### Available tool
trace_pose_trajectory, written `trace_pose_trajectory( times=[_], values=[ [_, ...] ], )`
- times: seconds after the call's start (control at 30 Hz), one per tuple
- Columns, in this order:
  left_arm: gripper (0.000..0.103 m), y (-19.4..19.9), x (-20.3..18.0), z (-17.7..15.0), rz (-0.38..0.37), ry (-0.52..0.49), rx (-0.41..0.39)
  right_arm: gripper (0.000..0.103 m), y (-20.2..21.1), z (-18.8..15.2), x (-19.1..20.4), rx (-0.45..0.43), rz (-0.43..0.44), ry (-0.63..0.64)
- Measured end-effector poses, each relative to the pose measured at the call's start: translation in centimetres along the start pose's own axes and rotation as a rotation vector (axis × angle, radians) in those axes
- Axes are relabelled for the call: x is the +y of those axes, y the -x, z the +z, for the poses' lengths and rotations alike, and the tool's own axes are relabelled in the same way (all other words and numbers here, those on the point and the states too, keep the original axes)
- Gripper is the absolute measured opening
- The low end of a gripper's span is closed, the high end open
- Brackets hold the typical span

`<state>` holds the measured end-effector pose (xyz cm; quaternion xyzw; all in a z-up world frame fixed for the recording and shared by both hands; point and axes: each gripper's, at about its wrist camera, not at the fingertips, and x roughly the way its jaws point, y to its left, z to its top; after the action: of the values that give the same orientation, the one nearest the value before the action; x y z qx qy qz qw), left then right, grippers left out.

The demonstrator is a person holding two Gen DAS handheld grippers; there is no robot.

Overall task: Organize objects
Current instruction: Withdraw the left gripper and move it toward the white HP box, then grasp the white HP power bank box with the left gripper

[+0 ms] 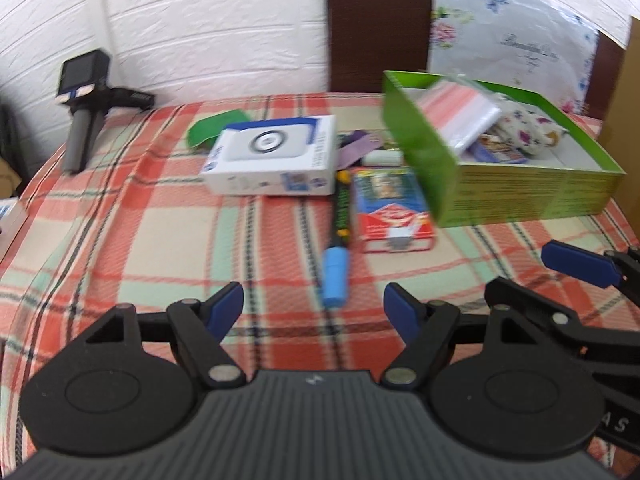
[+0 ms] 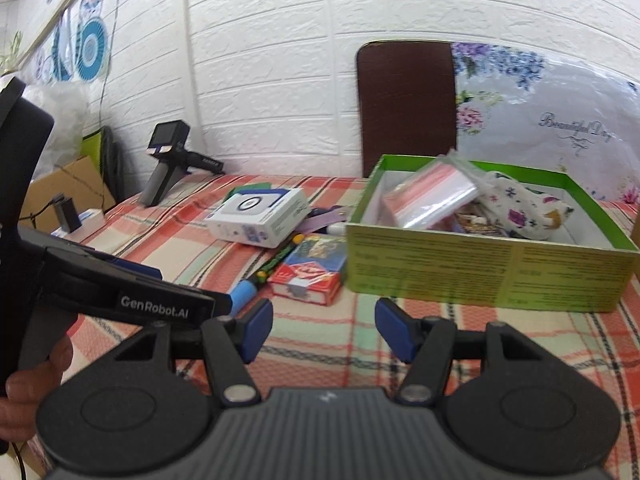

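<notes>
Both tools are spread open and empty: left tool (image 1: 314, 312) faces a blue-capped pen (image 1: 338, 240) just ahead; right tool (image 2: 324, 330) faces the half-filled green box (image 2: 480, 268), apparently the collecting place.

My left wrist camera sits low behind my left tongs (image 1: 314, 306), facing forward over the plaid bench (image 1: 120, 216) toward the white brick wall (image 1: 200, 20), close to the blue-capped pen (image 1: 335, 276). My right wrist camera looks the same way from behind my right tongs (image 2: 324, 330), set further right. Both 2 views share the green box (image 1: 520, 188), white carton (image 1: 276, 156) and brown chair back (image 2: 406, 108).
</notes>
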<state>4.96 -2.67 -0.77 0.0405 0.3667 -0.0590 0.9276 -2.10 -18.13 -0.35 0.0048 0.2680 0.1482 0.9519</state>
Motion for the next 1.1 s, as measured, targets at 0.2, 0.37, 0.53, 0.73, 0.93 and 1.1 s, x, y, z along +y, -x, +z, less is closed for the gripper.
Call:
trace_pose_trajectory(
  times=[0.2,0.37,0.53,0.73,0.93,1.1],
  values=[
    [0.079,-0.9,3.0,-0.1,0.029,0.051,0.008,0.059,-1.8,0.8,2.8,0.007,0.048,0.067],
    [0.079,-1.4,6.2,1.6,0.042,0.087,-0.021,0.059,-4.2,1.9,4.9,0.01,0.081,0.138],
    [0.088,-2.3,9.8,4.8,0.051,0.104,-0.105,0.065,-7.6,3.9,6.3,-0.014,0.072,0.186],
    [0.091,-5.6,12.8,7.7,-0.056,0.113,-0.139,0.072,-12.3,5.3,7.3,0.01,0.046,0.258],
    [0.09,-9.3,13.5,9.0,-0.167,0.157,-0.121,0.073,-16.1,5.7,7.7,0.05,0.02,0.269],
    [0.08,-11.7,12.6,9.5,-0.285,0.18,-0.042,0.072,-18.2,5.4,7.1,0.092,0.025,0.229]
  ],
)
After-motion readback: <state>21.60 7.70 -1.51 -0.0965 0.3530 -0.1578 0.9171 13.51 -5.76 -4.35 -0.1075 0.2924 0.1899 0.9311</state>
